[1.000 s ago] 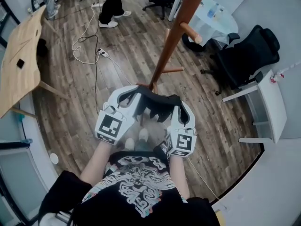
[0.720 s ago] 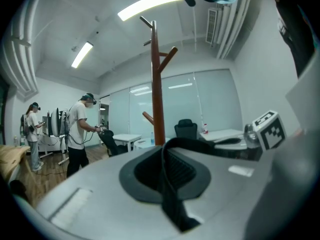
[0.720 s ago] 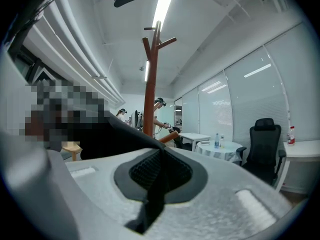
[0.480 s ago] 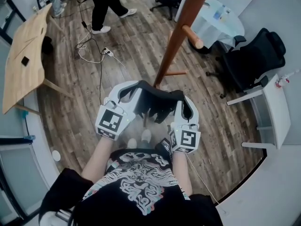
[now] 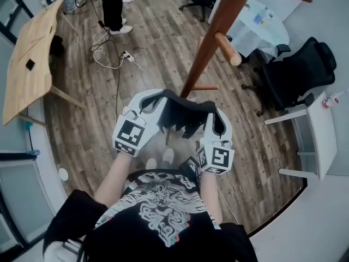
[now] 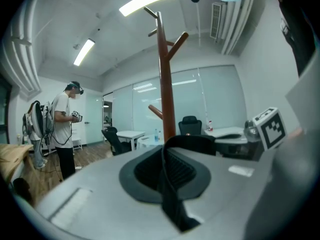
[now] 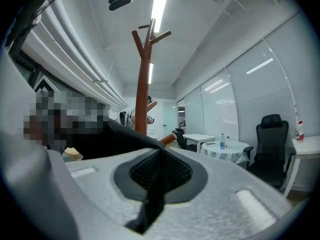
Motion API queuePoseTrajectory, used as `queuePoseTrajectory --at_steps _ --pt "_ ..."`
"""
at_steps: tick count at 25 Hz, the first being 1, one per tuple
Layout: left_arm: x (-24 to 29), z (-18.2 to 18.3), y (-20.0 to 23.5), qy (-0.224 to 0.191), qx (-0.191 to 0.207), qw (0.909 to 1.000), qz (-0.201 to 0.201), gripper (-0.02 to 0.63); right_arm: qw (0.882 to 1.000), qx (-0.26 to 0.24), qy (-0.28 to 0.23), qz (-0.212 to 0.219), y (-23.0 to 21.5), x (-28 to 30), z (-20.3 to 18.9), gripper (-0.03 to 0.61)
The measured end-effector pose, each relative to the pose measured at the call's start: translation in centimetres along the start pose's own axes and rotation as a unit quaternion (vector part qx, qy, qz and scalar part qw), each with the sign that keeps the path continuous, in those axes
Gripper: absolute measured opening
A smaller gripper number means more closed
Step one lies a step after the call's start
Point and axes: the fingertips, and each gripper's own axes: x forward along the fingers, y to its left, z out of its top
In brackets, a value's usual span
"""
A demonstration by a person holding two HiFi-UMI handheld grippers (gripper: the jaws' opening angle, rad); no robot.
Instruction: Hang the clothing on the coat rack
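A black garment (image 5: 182, 113) hangs stretched between my two grippers, in front of the person's chest. My left gripper (image 5: 157, 100) is shut on the garment's left edge; black fabric (image 6: 170, 194) runs out from between its closed jaws. My right gripper (image 5: 215, 120) is shut on the right edge, with fabric (image 7: 152, 199) pinched in its jaws. The brown wooden coat rack (image 5: 210, 42) stands just beyond the garment, its lower peg (image 5: 229, 49) up and to the right. The coat rack (image 6: 165, 84) rises straight ahead in the left gripper view, and the coat rack (image 7: 143, 79) shows left of centre in the right gripper view.
A wooden table (image 5: 30, 64) stands at the left, with cables (image 5: 109, 53) on the floor beside it. A person (image 5: 112, 4) stands at the far end. A black office chair (image 5: 297, 72), a white desk (image 5: 316, 135) and a round white table (image 5: 262, 26) fill the right side.
Both grippers have lifted the garment slightly and carried it closer to the rack's pole. The person at the back has moved further away.
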Motion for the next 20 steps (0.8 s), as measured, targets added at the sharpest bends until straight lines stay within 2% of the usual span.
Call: queuePoseTrajectory --at_steps 20 --pt "2.7 -3.6 3.1 0.035 -0.026 0.9987 0.027 -0.006 0.999 0.004 0.032 0.042 0.0 5.1 -3.1 0.011"
